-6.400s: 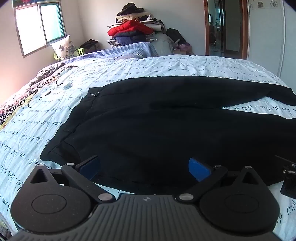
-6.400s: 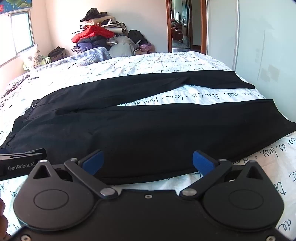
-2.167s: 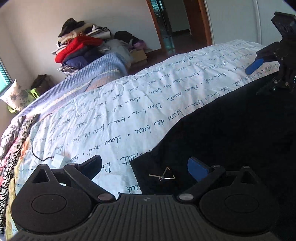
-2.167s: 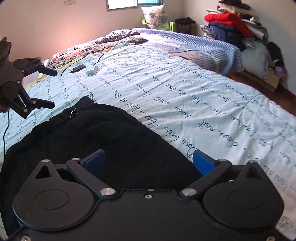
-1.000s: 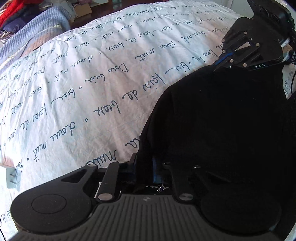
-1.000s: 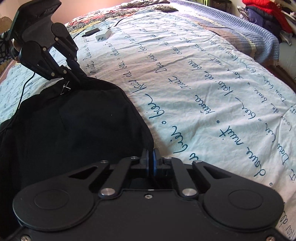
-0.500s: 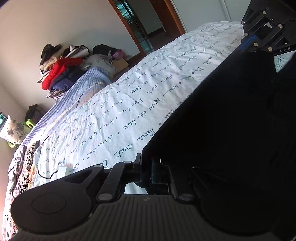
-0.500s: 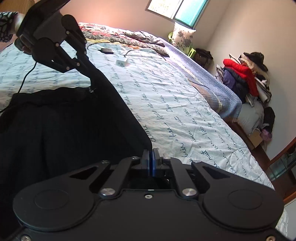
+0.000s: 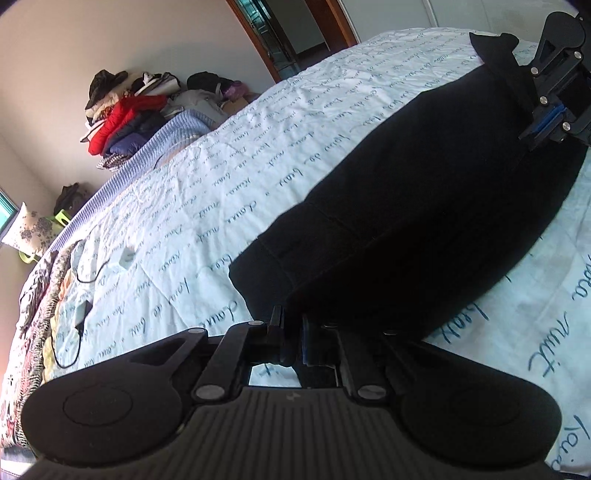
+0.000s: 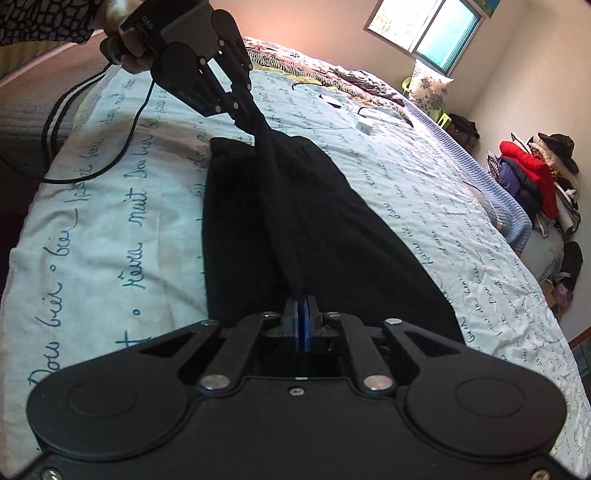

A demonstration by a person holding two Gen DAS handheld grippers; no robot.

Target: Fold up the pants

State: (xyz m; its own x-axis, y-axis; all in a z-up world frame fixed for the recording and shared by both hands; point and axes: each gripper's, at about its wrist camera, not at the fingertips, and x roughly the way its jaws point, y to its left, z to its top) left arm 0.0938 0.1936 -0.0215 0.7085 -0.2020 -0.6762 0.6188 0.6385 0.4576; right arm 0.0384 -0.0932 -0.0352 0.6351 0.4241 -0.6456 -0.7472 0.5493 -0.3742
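Observation:
The black pants (image 9: 406, 206) lie on the bed's pale blue sheet (image 9: 229, 177) printed with script. My left gripper (image 9: 291, 332) is shut on one end of a pants edge; it also shows in the right wrist view (image 10: 240, 110) at the upper left. My right gripper (image 10: 301, 314) is shut on the other end of that edge; it shows in the left wrist view (image 9: 546, 122) at the upper right. The held edge is pulled taut between them, lifted over the rest of the pants (image 10: 317, 221).
A heap of clothes (image 9: 122, 110) with a red jacket stands beyond the bed's far side. A charger and cable (image 9: 85, 314) lie on the sheet at the left. A black cable (image 10: 92, 147) hangs off the bed edge. A doorway (image 9: 291, 33) is behind.
Both grippers closed on the far pants edge about a second ago. Since then they have lifted it and carried it towards the near side, over the rest of the pants.

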